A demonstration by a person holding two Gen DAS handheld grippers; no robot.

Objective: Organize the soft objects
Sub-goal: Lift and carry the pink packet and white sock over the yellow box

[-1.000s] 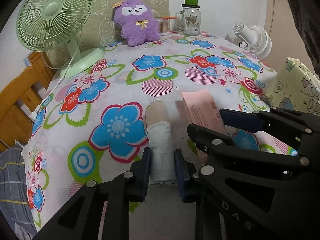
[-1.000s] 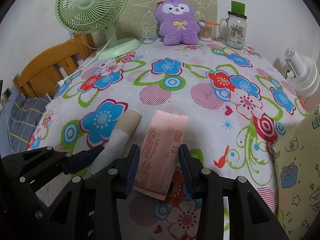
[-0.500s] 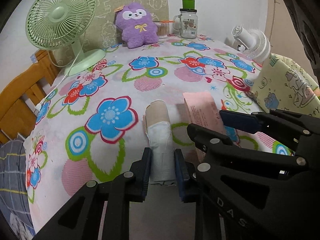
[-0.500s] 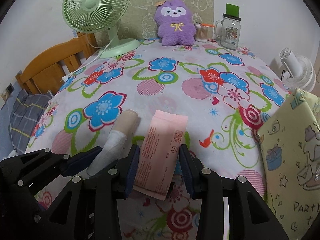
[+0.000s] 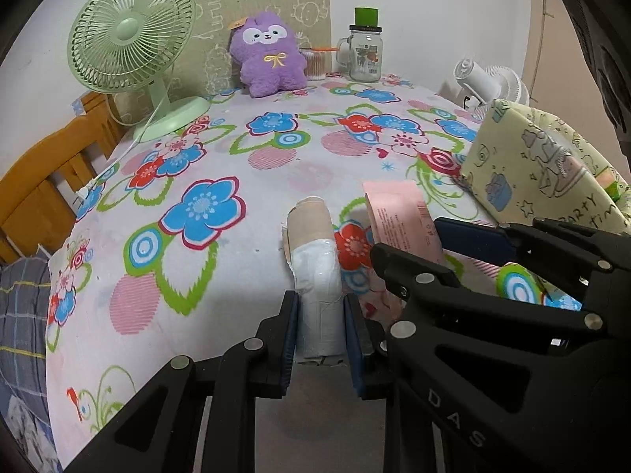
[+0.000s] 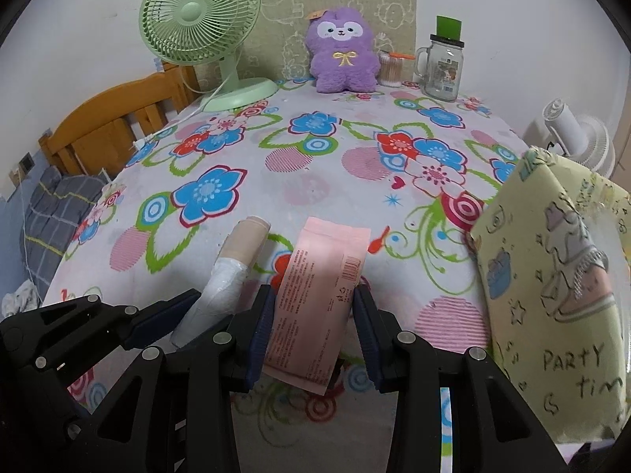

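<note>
Gripping a taped roll point(image 5: 317, 276) at lower centre of the left view, the left gripper point(image 5: 320, 335) clamps its blue pads on the roll's white-wrapped end; the beige end points up-frame over the floral cloth point(image 5: 221, 276). The roll's near tip is hidden between the jaws. Just right of it the right gripper point(image 6: 313, 333) is clenched on a flat pink packet point(image 6: 315, 295), its print too small to read and its lower edge overhanging the pads. In the left view that gripper's black frame covers most of the packet and the lower right of the frame. A yellow bag point(image 6: 552, 283) lettered "PARTY" fills the right edge, cut off by the lens rim. At upper frame stand a green fan point(image 6: 201, 19), a purple plush point(image 6: 342, 53) and a glass jar point(image 6: 442, 71); a white fan point(image 6: 575, 138) is half hidden behind the bag. A wooden chair point(image 6: 106, 134) shows at left.
</note>
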